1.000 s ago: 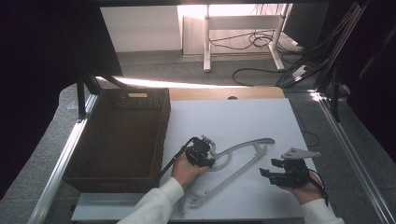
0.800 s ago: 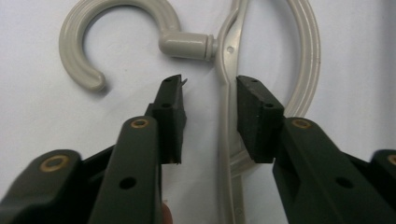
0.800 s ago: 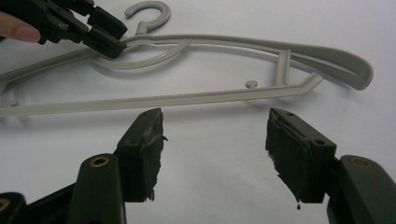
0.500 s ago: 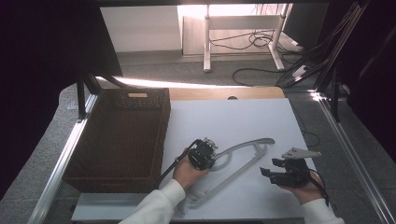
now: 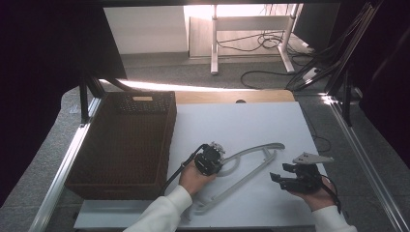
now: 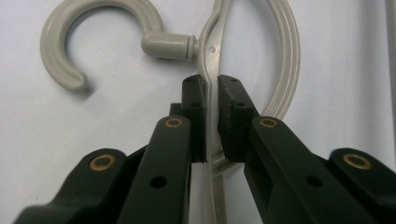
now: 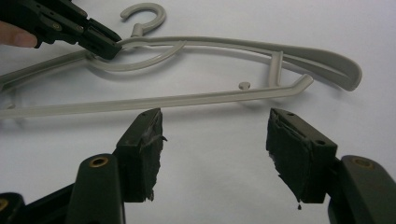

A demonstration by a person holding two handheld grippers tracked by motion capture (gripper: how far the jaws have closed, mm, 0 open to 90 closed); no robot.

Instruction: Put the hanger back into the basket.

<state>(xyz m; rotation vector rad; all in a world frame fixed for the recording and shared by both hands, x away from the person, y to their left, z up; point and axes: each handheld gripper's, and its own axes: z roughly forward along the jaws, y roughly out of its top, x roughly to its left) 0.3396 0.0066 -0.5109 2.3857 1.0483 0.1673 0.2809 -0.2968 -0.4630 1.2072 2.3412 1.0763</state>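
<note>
A grey plastic hanger (image 5: 243, 181) lies flat on the white tabletop (image 5: 241, 121). My left gripper (image 5: 216, 153) sits over its neck, just below the hook (image 6: 46, 44). Its jaws have just been closing, and the pads now press on the thin top bar (image 6: 210, 51) from both sides, as the left gripper view (image 6: 212, 88) shows. My right gripper (image 5: 279, 172) rests low on the table to the right of the hanger, open, with nothing between its fingers. In the right gripper view (image 7: 215, 135) the hanger (image 7: 210, 99) lies ahead, with the left gripper (image 7: 105, 46) clamped on it at the upper left.
A dark woven basket (image 5: 167, 140) stands at the left side of the table, close to the left hand. Metal rails (image 5: 360, 159) run along both table edges. Cables and a desk leg lie on the floor beyond the far edge.
The left gripper's jaws have drawn together on the hanger's top bar. Both hands have kept their places, and the hanger lies where it was.
</note>
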